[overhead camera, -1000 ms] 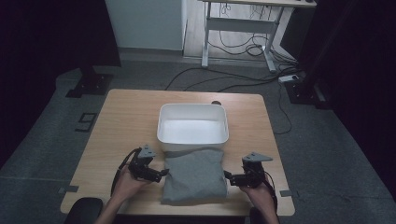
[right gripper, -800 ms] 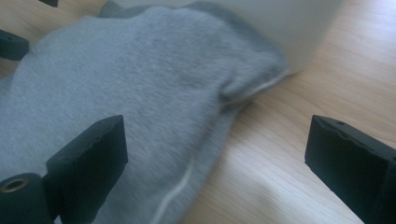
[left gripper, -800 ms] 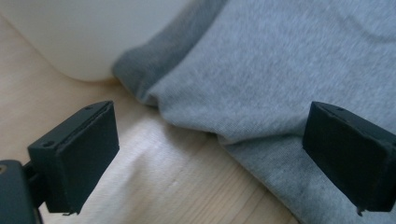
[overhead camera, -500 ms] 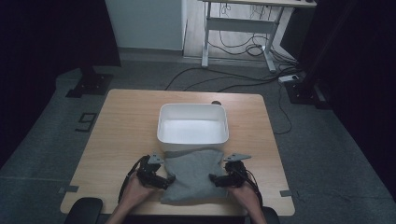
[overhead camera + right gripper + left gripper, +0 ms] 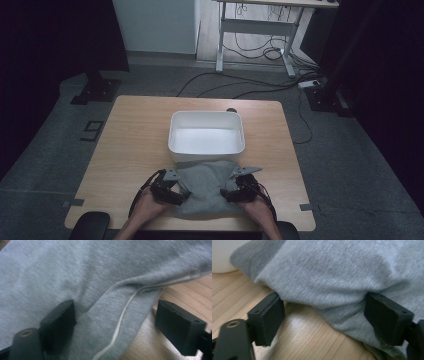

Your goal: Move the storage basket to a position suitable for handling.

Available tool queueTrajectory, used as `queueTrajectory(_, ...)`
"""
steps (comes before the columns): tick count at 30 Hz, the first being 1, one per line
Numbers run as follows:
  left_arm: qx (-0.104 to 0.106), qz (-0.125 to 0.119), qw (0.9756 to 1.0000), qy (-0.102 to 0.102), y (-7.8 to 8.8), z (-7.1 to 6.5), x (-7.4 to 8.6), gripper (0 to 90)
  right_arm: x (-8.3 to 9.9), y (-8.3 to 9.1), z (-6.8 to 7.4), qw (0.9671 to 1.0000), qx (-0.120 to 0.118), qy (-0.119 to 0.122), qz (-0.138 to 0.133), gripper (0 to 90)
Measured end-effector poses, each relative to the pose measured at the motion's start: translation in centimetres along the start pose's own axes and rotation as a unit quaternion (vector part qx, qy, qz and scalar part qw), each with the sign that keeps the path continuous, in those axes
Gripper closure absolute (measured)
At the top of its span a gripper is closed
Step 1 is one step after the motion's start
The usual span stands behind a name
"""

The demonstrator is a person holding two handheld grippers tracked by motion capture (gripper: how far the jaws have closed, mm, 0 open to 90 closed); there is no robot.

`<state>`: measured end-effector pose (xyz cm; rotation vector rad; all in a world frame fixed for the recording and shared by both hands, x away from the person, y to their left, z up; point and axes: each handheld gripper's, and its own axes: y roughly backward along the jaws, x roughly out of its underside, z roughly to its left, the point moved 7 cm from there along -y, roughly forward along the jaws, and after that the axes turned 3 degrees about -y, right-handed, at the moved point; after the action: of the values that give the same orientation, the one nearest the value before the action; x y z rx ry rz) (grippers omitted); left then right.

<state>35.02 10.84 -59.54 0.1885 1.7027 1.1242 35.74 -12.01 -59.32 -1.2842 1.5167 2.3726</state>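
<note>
Left tool and right tool, each held in one hand of the person, lie low at opposite sides of a folded grey knit cotton garment. The left tool has its two black jaws spread, one at the garment's overhanging fold and the other against the cloth; its jaws have just been closing, with the garment's edge between them but not yet pinched. The right tool likewise stands spread, its jaws having just been closing, and straddles a hemmed fold of the garment along which a pale seam line runs; one jaw rests on the cloth, the other hangs clear of it over the wood. The garment lies on the near half of the light wooden tabletop, its far edge touching or just beside a white rectangular plastic tub that stands at the middle of the tabletop. A grey carpeted floor surrounds the tabletop, with black cables trailing beyond it.
</note>
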Motion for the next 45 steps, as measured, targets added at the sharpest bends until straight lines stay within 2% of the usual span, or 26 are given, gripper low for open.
queueTrajectory(4,0.011,0.001,0.9999,-0.01,0.0,-0.5,-0.3,28.5,-0.1,0.1,0.7,0.9997,-0.02,0.013,0.009,38.8)
queueTrajectory(10,0.026,0.016,0.9994,-0.016,0.0,-0.6,-0.7,42.0,-0.1,0.2,1.2,0.9982,-0.055,-0.006,0.021,62.6)
queueTrajectory(14,0.048,0.014,0.9987,-0.011,0.1,-0.6,-0.9,62.5,0.0,0.2,1.2,0.9966,-0.075,-0.031,0.018,69.0)
queueTrajectory(17,0.064,0.004,0.9979,-0.013,0.1,-0.7,-0.9,72.5,0.0,0.4,1.3,0.9968,-0.073,-0.027,0.017,71.1)
queueTrajectory(20,0.053,-0.01,0.9981,-0.032,0.6,-0.6,-1.0,80.3,-0.1,0.8,1.3,0.9964,-0.078,-0.03,0.013,72.5)
queueTrajectory(22,0.059,-0.032,0.9975,-0.022,1.3,-0.5,-1.4,81.5,-0.2,1.2,1.4,0.9957,-0.086,-0.035,0.007,72.8)
queueTrajectory(26,0.065,-0.043,0.9966,-0.025,2.3,-0.4,-2.1,81.9,-0.3,2.0,1.6,0.9944,-0.098,-0.038,-0.002,73.5)
queueTrajectory(31,0.081,-0.068,0.9942,-0.017,3.8,-0.4,-2.9,82.2,-1.0,3.4,2.0,0.9931,-0.11,-0.039,-0.018,74.1)
queueTrajectory(36,0.079,-0.081,0.9933,-0.024,4.9,-0.6,-3.5,82.3,-1.9,4.7,2.3,0.9916,-0.12,-0.036,-0.033,74.4)
queueTrajectory(45,0.077,-0.098,0.9916,-0.033,6.6,-0.9,-4.7,82.3,-2.7,6.0,2.6,0.9907,-0.124,-0.031,-0.046,74.5)
